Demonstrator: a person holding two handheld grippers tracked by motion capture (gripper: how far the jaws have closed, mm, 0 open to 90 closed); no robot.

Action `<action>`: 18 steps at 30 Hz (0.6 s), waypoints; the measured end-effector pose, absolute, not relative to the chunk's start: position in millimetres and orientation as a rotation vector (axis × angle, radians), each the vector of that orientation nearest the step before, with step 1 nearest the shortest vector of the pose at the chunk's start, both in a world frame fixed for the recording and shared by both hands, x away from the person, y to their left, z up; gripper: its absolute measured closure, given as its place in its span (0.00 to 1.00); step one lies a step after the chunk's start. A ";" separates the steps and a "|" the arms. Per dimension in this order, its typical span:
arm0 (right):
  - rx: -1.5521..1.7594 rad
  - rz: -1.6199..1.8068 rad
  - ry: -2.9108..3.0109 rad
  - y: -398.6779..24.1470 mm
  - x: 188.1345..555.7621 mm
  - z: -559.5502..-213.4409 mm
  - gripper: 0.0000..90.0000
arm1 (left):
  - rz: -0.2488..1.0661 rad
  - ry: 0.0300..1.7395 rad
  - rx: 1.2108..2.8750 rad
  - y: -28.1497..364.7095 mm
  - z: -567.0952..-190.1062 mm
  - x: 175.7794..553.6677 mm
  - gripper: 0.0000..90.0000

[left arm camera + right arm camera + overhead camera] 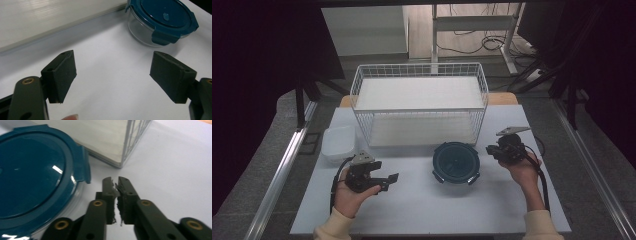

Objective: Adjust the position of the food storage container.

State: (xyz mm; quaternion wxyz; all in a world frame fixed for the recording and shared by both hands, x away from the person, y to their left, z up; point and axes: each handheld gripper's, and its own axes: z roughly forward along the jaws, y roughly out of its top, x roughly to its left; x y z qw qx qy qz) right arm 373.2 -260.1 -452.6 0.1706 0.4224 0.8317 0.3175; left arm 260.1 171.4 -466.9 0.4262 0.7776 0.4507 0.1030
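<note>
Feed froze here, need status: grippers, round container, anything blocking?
Left gripper open, empty. Right gripper shut, empty, beside the lidded glass container. Lid clipped on. Wire basket behind; nothing between.

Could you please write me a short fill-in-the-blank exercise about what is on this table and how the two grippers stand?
1. The round container has a lid coloured ____.
2. The jaws of the left gripper stand ____.
3. The jaws of the right gripper are ____, with nothing between them.
4. Behind the container stands a white wire ____.

Missing words: blue; open; shut; basket
</note>
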 end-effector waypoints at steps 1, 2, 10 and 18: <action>1.204 0.894 2.360 -260.2 374.6 -453.7 0.97 | 0.254 1.124 1.946 170.6 -466.7 259.4 0.23; 1.199 0.890 2.363 -260.1 375.9 -454.8 0.98 | 0.253 1.121 1.946 170.1 -466.6 258.7 0.23; 1.173 0.904 2.420 -248.1 389.2 -463.9 0.99 | 0.251 1.147 1.934 174.7 -468.4 254.5 0.23; 1.098 0.903 2.482 -238.2 388.9 -469.7 0.99 | 0.253 1.148 1.924 177.2 -467.1 254.3 0.23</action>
